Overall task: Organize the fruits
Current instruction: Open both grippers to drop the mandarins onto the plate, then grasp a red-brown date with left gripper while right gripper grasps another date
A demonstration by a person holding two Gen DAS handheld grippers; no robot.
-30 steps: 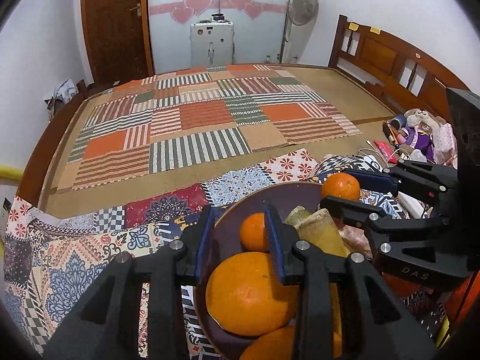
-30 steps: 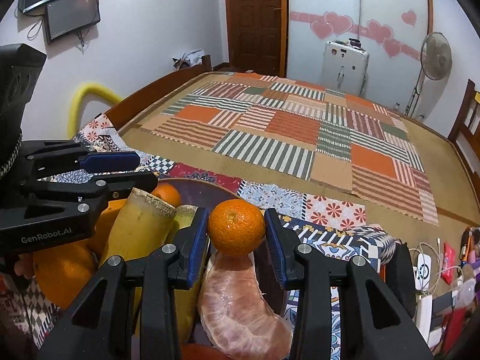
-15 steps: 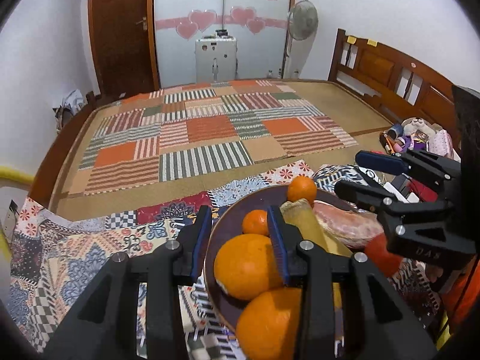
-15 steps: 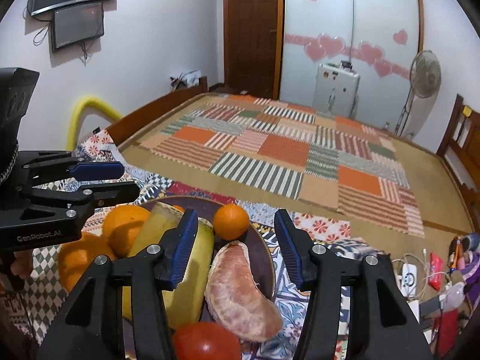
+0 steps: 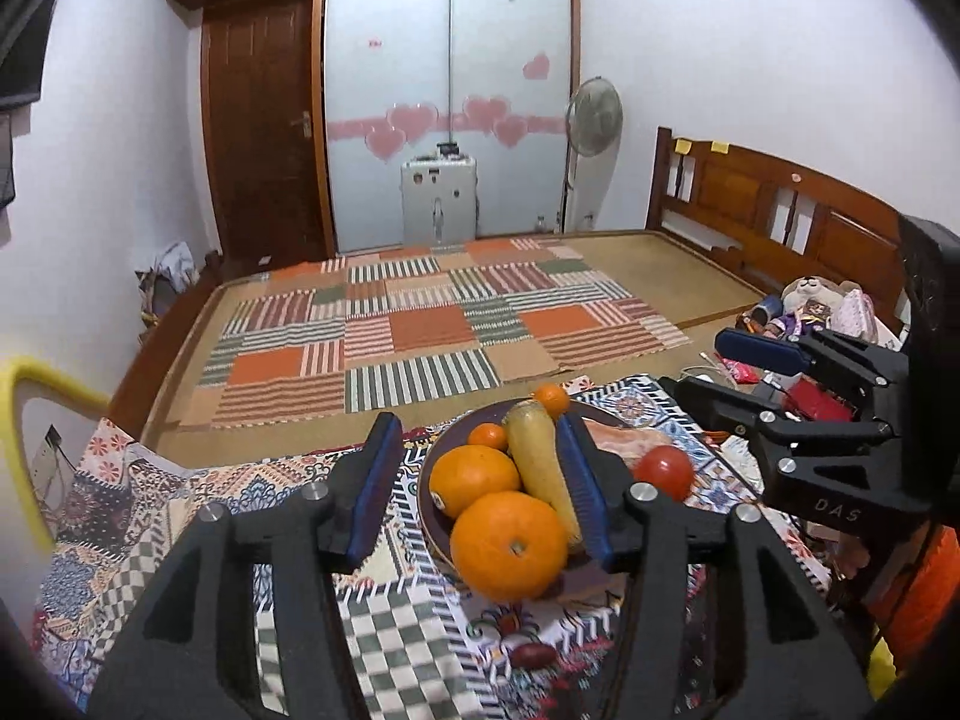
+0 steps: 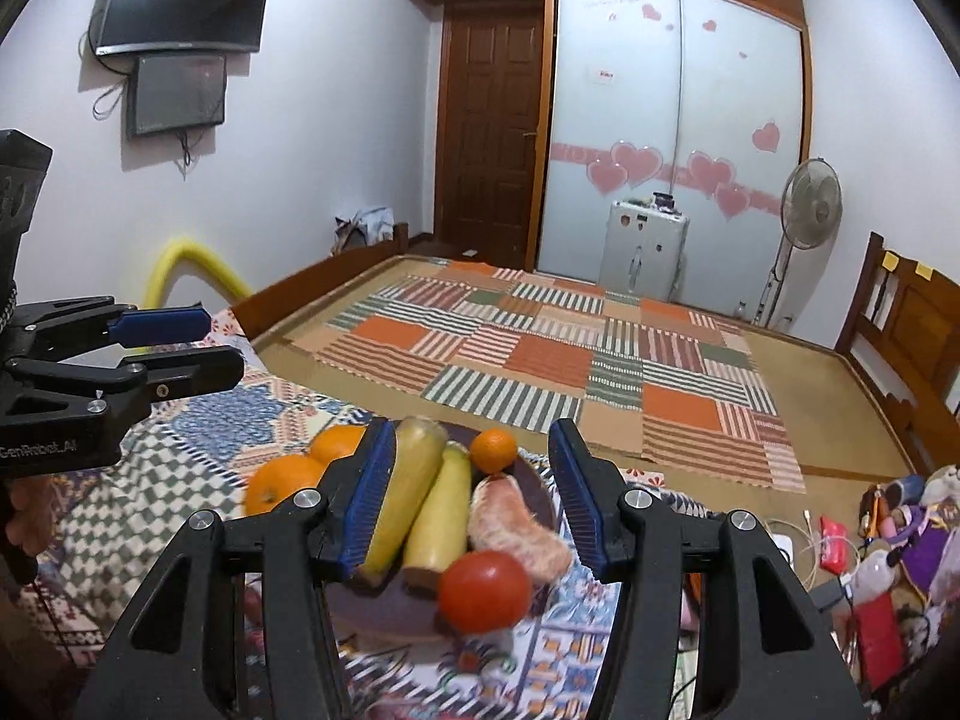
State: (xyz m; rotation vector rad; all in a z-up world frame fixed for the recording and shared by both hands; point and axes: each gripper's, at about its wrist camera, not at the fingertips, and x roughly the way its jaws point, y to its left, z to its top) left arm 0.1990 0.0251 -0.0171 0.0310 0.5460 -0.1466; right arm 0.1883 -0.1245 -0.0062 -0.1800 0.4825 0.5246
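Both grippers hover above the plate, nothing held. Left gripper jaws wide apart, empty; right gripper also wide apart, empty.

Plate sits on the patterned cloth on the bed. On it: two big oranges, two small oranges, two yellow pieces lying side by side, a peeled pink segment and a tomato at the rim nearest the right gripper. A small dark red thing lies on the cloth just off the plate; we can't tell what it is.

We judge the pile nearly done, so the step in hand looks like a last check or pick.

- The tomato sits on the edge and looks ready to roll: come down straight over it, close gently, don't nudge sideways.
- Keep the left gripper clear of the near orange, which overhangs the rim.
- The pink segment is soft; pinch lightly if we move it.
- Keep the two grippers well apart over the plate so they don't clash.
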